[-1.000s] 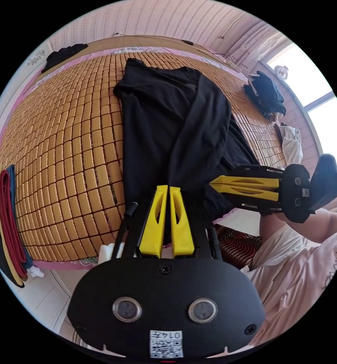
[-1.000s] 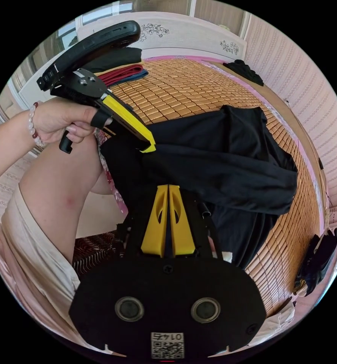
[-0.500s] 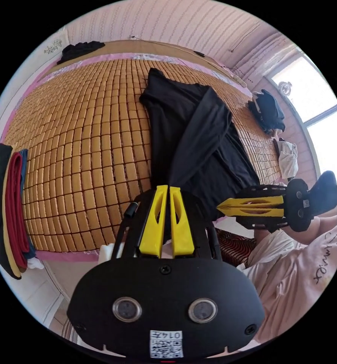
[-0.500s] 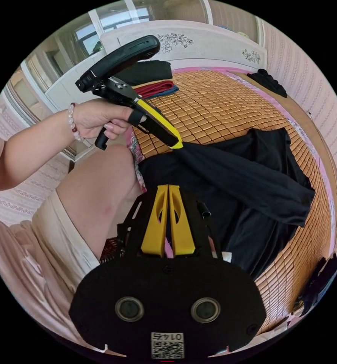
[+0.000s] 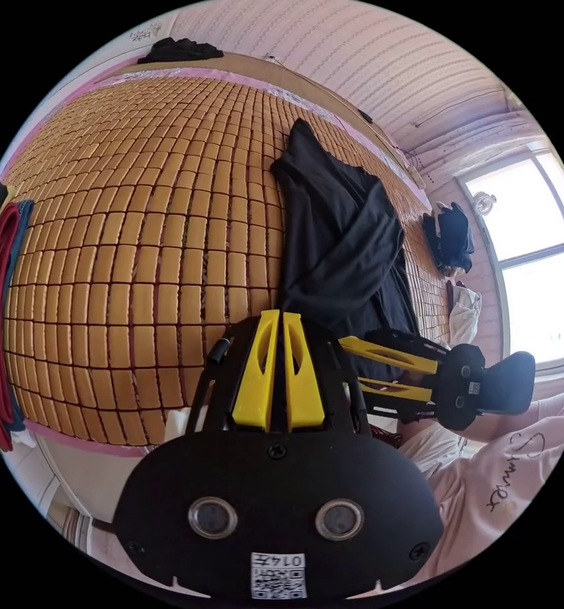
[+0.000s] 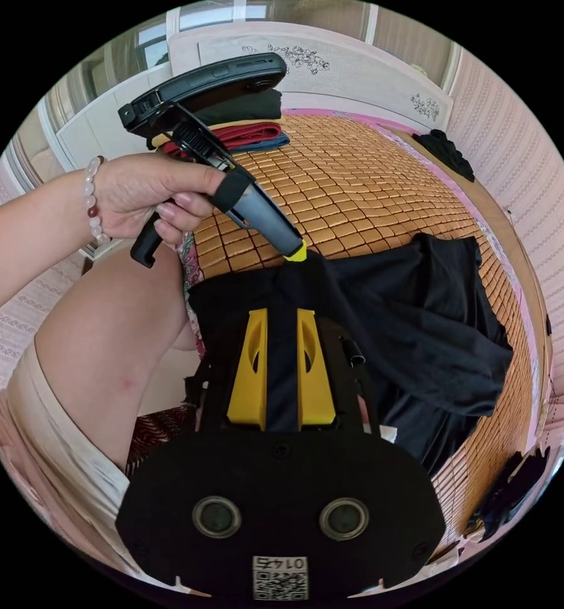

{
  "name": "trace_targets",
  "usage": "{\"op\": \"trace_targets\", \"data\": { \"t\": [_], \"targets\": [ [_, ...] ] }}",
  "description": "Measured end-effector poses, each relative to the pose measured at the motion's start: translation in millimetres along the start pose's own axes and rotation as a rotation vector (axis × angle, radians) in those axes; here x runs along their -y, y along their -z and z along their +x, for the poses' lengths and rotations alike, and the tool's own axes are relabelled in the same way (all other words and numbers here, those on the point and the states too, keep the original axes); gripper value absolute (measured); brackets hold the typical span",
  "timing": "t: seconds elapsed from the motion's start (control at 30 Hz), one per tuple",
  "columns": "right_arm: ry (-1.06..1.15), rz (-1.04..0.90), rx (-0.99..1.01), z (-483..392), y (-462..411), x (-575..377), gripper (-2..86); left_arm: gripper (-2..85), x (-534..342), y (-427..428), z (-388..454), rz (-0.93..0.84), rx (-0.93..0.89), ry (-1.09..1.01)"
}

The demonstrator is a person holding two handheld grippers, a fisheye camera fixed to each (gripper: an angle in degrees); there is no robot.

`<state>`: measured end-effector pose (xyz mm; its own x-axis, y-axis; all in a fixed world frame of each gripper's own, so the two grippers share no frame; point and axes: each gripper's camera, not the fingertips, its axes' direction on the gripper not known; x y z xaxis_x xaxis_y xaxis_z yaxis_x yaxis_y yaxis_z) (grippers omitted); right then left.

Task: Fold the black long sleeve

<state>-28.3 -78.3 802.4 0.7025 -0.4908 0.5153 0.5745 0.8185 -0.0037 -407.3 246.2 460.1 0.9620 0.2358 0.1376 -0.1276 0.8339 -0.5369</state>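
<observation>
Since half a second ago the right gripper [image 6: 280, 317] has parted its jaws and let go of the cloth, while the left gripper [image 5: 276, 317] stays pinched shut on a fold of the black long sleeve [image 5: 339, 247]. The shirt lies bunched at right of centre in the left gripper view, on the bamboo mat [image 5: 136, 254], its near edge hanging over the bed's side. It looks light, limp and a little slippery, so it likely handles best when gripped at hem corners or shoulder seams, not mid-panel.
</observation>
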Motion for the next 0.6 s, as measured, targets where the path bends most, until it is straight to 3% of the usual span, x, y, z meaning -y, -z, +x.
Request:
{"op": "trace_targets", "data": {
  "t": [0.17,0.37,0.53,0.6],
  "targets": [
    [-0.063,-0.005,-0.059,28,-14,10,6.2,-0.9,14,-14,-9,-0.031,0.014,-0.026],
    [-0.097,-0.008,0.026,60,-9,13,0.2,-1.0,11,-9,-4,-0.027,-0.009,-0.052],
    [-0.055,0.027,0.277,93,69,-13,0.2,-1.0,-5,22,27,-0.012,-0.248,-0.181],
    [-0.112,0.026,0.4,115,76,-20,0.7,-1.0,-6,17,20,0.018,-0.267,-0.136]
  ]
}}
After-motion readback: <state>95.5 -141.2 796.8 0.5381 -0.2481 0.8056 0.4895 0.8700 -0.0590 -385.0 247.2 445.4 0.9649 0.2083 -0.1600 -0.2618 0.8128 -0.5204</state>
